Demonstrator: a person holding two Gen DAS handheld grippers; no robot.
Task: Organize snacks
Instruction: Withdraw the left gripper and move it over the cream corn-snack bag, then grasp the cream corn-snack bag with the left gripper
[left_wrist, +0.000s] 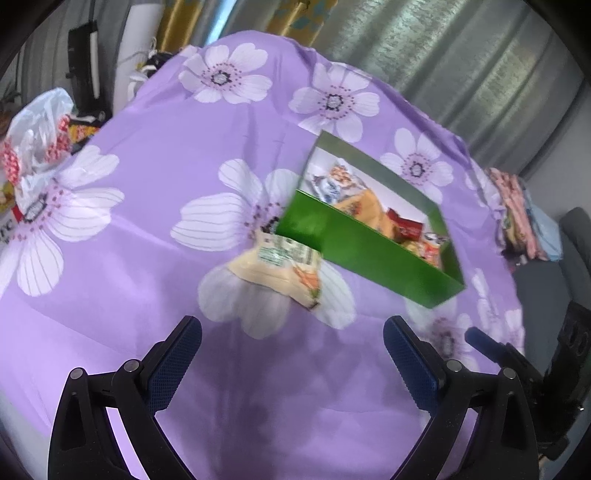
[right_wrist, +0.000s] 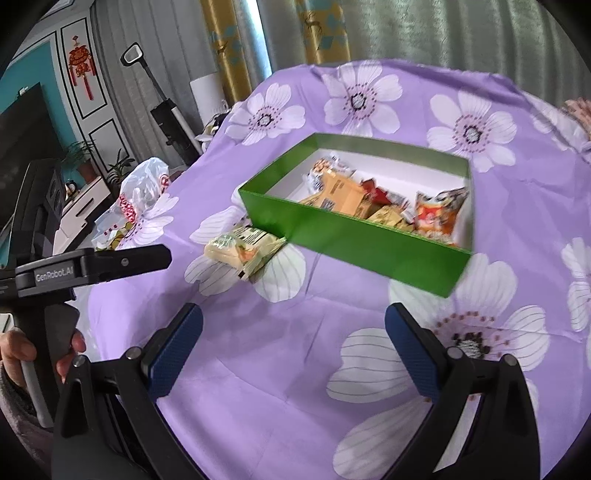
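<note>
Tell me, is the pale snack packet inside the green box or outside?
Outside: the pale snack packet lies on the cloth against the green box.

box on tablecloth | snacks inside | packet left

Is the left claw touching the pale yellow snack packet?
Apart. In the left wrist view, purple cloth shows between the open left claw and the snack packet.

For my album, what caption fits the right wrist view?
Open right gripper over a flowered cloth, facing a green box of snacks, one packet outside.
</note>
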